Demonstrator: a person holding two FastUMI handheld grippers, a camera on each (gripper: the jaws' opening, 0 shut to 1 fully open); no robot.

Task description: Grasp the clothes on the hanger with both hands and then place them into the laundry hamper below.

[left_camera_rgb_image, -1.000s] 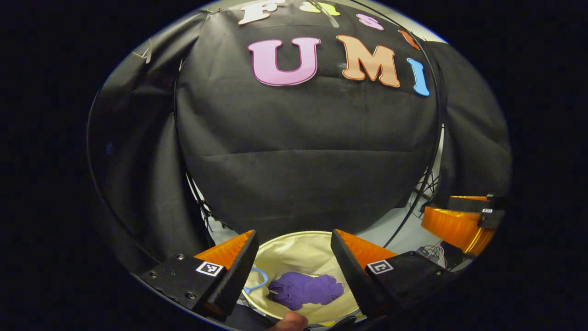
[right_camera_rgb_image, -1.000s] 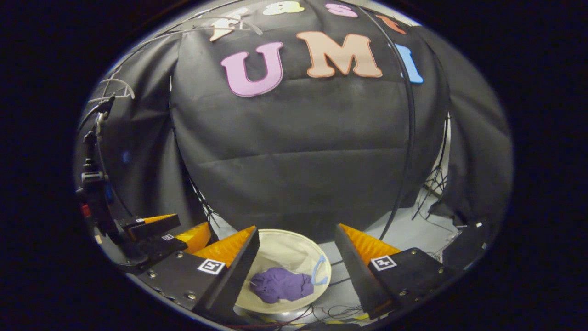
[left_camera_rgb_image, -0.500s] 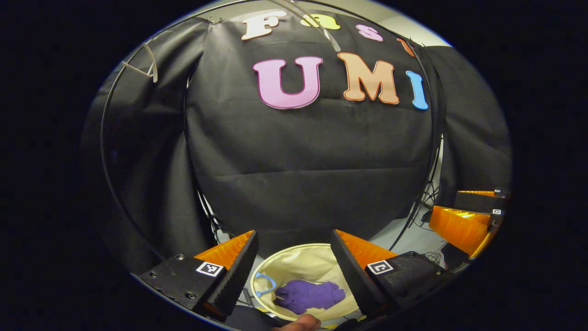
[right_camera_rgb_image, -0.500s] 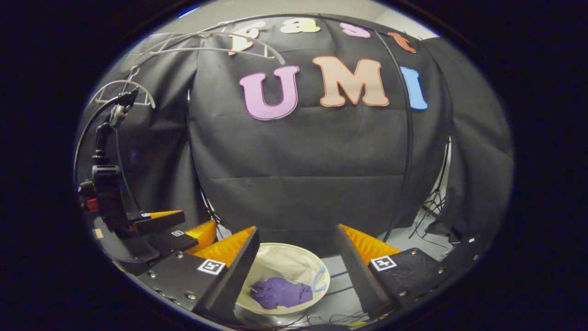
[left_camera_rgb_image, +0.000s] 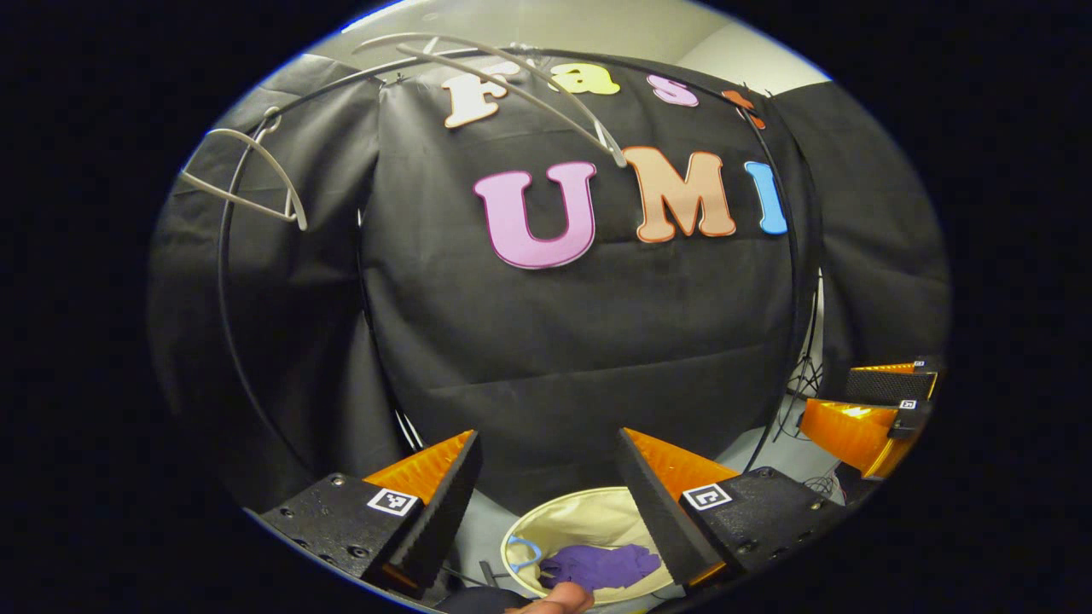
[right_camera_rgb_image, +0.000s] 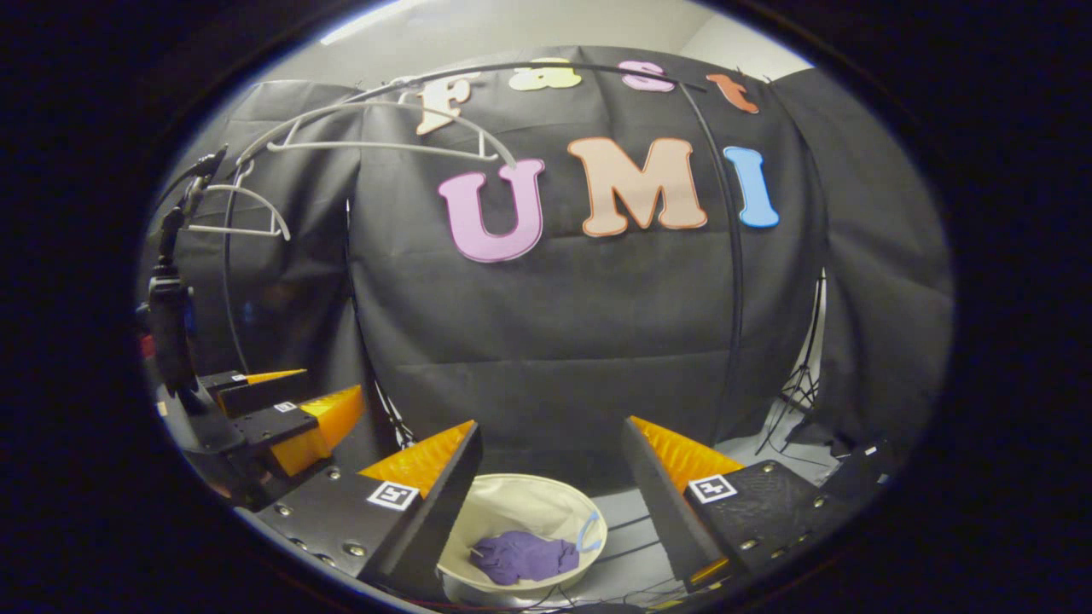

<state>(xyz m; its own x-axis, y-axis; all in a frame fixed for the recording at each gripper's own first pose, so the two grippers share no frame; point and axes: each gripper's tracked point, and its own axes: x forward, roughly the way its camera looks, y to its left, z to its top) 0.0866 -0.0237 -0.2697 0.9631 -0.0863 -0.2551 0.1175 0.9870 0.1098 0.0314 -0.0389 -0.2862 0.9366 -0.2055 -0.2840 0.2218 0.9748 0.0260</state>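
Clothes (right_camera_rgb_image: 525, 556) lie in the hamper (right_camera_rgb_image: 546, 503), bottom centre. Both grippers (left_camera_rgb_image: 546, 503) (right_camera_rgb_image: 550, 503) stand open and empty, raised higher than a second ago; hangers (left_camera_rgb_image: 247, 175) bare. Task appears complete.

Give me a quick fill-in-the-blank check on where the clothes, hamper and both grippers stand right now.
1. The purple clothes lie inside the ____.
2. The white hangers on the rail carry ____ clothes.
3. The left gripper has its fingers ____, with nothing between them.
4. The right gripper sits ____ the hamper, fingers apart.

Missing words: hamper; no; open; above
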